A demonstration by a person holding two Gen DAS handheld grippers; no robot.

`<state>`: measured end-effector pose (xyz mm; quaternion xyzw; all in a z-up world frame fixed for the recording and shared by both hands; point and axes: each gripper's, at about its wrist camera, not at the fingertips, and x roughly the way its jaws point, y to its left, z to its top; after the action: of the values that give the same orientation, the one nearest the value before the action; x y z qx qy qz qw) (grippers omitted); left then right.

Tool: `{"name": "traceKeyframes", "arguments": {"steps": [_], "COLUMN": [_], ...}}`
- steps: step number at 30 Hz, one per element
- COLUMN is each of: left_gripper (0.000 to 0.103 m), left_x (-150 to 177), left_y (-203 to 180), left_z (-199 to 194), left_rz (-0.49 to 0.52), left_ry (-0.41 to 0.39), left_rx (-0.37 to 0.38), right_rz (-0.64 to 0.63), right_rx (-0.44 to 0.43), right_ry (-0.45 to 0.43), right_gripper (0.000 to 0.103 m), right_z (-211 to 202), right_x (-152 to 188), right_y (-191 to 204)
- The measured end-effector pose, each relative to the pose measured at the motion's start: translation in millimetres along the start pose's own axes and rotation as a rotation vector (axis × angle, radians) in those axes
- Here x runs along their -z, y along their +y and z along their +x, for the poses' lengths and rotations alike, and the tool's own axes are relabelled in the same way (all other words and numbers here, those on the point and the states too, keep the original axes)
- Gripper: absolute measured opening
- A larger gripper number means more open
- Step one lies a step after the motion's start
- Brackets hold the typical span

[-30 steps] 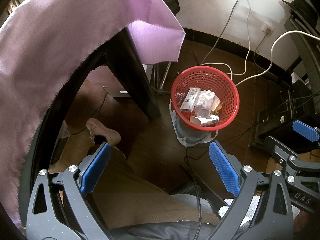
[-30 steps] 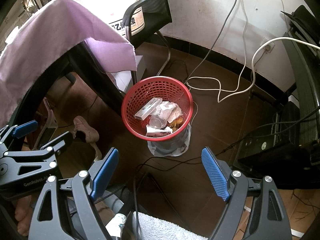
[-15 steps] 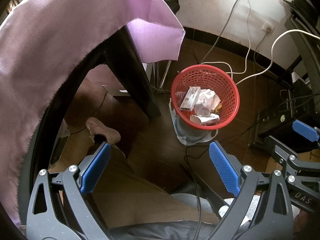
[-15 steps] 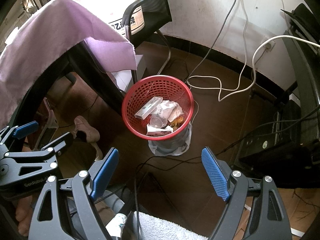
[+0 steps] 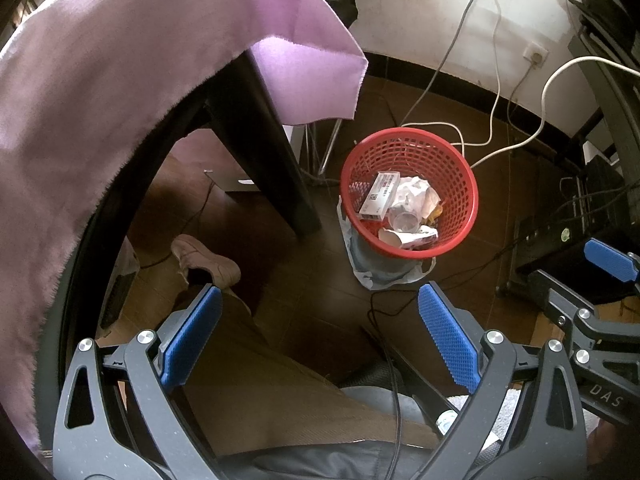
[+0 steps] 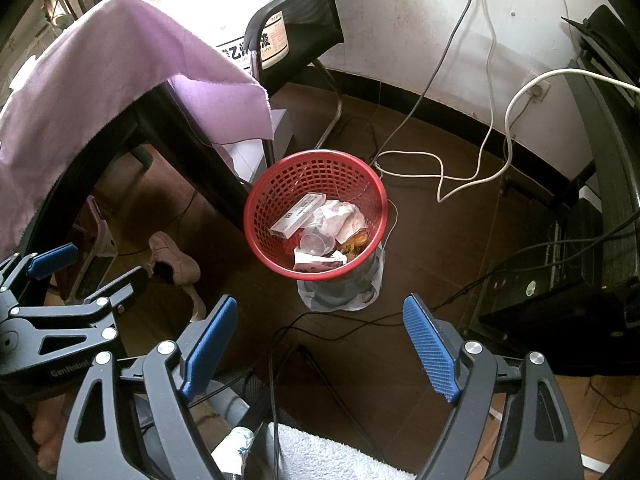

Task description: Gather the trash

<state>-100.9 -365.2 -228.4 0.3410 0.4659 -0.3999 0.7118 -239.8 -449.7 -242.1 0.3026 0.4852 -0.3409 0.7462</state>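
A red mesh basket [image 5: 456, 168] [image 6: 280, 184] stands on the brown floor. It holds a white carton [image 5: 378, 196] [image 6: 296, 214], crumpled paper [image 5: 414, 192] [image 6: 336, 216], a clear plastic cup [image 5: 404, 222] [image 6: 314, 244] and a small white box [image 6: 318, 260]. My left gripper [image 5: 318, 324] is open and empty, held high above the floor, left of the basket. My right gripper [image 6: 320, 328] is open and empty, above the floor in front of the basket. Each gripper shows at the edge of the other's view.
A table with a purple cloth [image 5: 120, 80] [image 6: 100, 80] and a black leg [image 5: 264, 152] stands left of the basket. A black chair [image 6: 296, 40], white cables [image 6: 480, 160], black equipment [image 6: 560, 280] at right. A person's shoe [image 5: 204, 260] and leg lie below.
Almost nothing moved. Both grippers stay open above the floor; the right wrist view has shifted very slightly.
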Motion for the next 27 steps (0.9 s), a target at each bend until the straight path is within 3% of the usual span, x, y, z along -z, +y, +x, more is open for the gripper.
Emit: {"name": "traceKeyframes", "arguments": {"steps": [27], "left_gripper": [0.095], "left_x": [-0.1], "left_y": [-2.3], "left_z": [0.0], "left_rz": [0.002], "left_ry": [0.005], "left_rx": [-0.002], "right_rz": [0.002], "right_rx": [-0.011], "right_ry": [0.007], "right_gripper": [0.083], "right_z": [4.5], "right_x": [3.4], "right_y": [1.3]}}
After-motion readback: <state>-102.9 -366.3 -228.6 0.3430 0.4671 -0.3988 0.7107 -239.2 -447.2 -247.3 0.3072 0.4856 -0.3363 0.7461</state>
